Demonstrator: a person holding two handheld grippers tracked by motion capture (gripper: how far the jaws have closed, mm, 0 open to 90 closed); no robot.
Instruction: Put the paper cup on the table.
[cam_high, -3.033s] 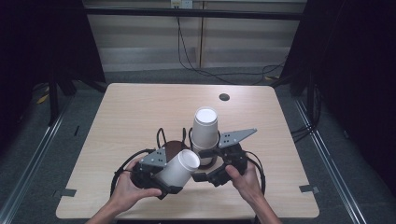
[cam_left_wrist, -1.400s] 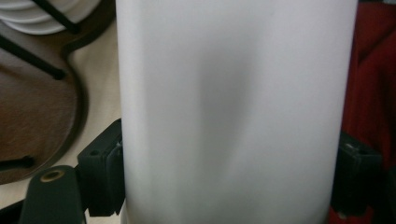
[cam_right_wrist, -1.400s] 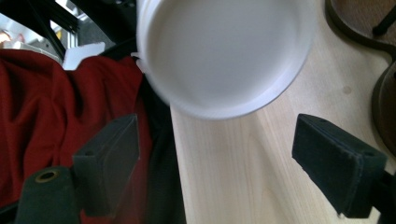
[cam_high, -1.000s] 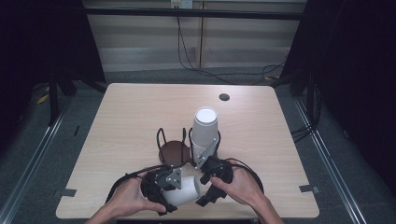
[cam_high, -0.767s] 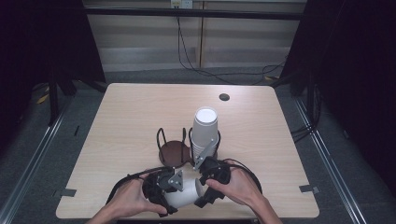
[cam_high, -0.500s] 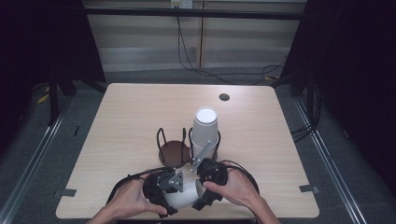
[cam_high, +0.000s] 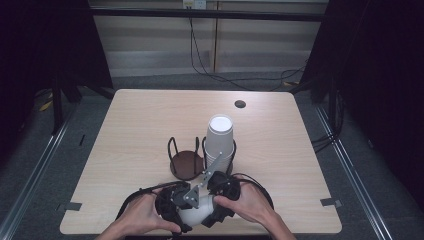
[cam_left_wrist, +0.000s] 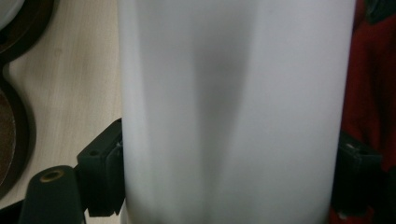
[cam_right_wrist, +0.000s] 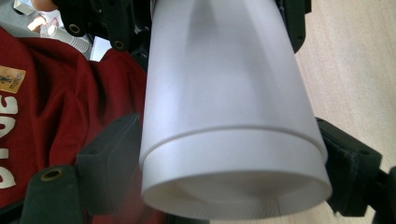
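Observation:
A white paper cup (cam_high: 197, 212) lies on its side between my two grippers, just above the table's front edge. My left gripper (cam_high: 181, 206) is shut on the cup's body (cam_left_wrist: 233, 112), one pad pressing on each side. My right gripper (cam_high: 216, 200) is shut on the same cup near its wide rim (cam_right_wrist: 229, 154), which faces that camera. A band runs around the wall just behind the rim, as if one cup sits nested inside another. In the right gripper view, the left gripper's black jaws clamp the cup's far end.
A tall upside-down stack of white cups (cam_high: 220, 137) stands in a wire holder at the table's middle. Beside it on the left is an empty wire holder with a brown base (cam_high: 185, 165). The wooden table (cam_high: 140, 115) has a small dark hole (cam_high: 240, 104) at the back.
Three seconds ago the cup was held up beside the stack. Both hands have since drawn it down to the front edge. Over the last second the right gripper has closed in on the cup.

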